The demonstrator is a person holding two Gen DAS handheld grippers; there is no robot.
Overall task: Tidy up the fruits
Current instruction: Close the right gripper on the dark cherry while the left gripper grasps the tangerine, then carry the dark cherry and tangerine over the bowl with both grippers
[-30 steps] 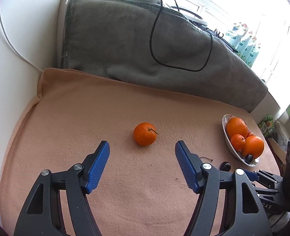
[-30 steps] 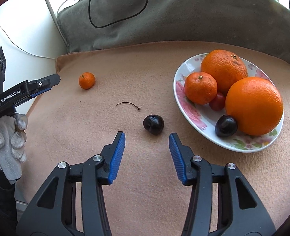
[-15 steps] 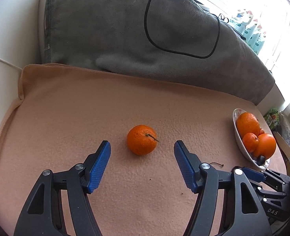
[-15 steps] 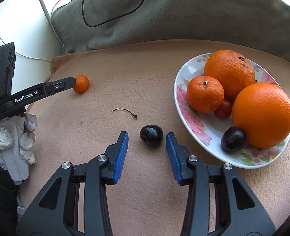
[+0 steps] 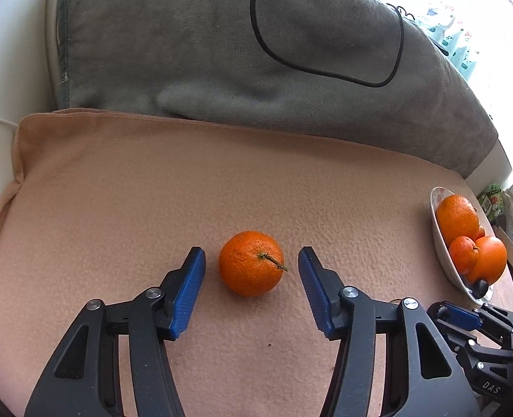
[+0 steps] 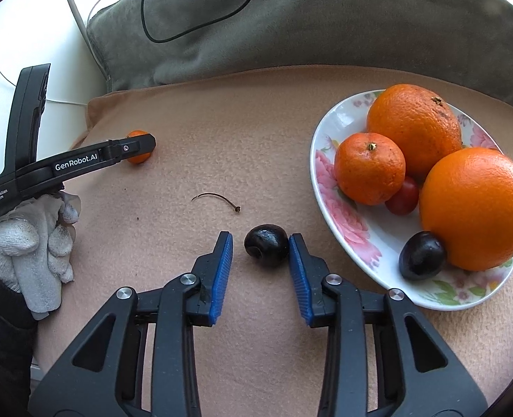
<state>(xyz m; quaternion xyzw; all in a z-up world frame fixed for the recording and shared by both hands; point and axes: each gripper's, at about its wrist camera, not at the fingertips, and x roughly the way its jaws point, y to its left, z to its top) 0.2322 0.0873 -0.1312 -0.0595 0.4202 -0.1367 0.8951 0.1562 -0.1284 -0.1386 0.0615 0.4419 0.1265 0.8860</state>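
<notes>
A small mandarin (image 5: 251, 263) with a short stem lies on the peach blanket (image 5: 117, 208), between the blue pads of my left gripper (image 5: 251, 256). Its jaws are closing, with a gap still showing on each side of the fruit. A dark plum (image 6: 266, 245) lies between the pads of my right gripper (image 6: 260, 239), whose jaws are also closing. The right pad is at the plum's skin; the left pad stands a little off it. The flowered plate (image 6: 320, 187) to the right holds two large oranges, a mandarin (image 6: 369, 168), a cherry tomato and another dark plum (image 6: 421, 255).
A grey cushion (image 5: 221, 52) with a black cable (image 5: 326, 73) on it rises behind the blanket. A loose fruit stem (image 6: 218, 198) lies ahead of the right gripper. A white-gloved hand (image 6: 37, 243) holds the left gripper at the left. White wall beyond the blanket's left edge.
Both grippers moved forward and down until each fruit sits between the pads. Both pairs of jaws have narrowed, the right one almost onto the plum.
</notes>
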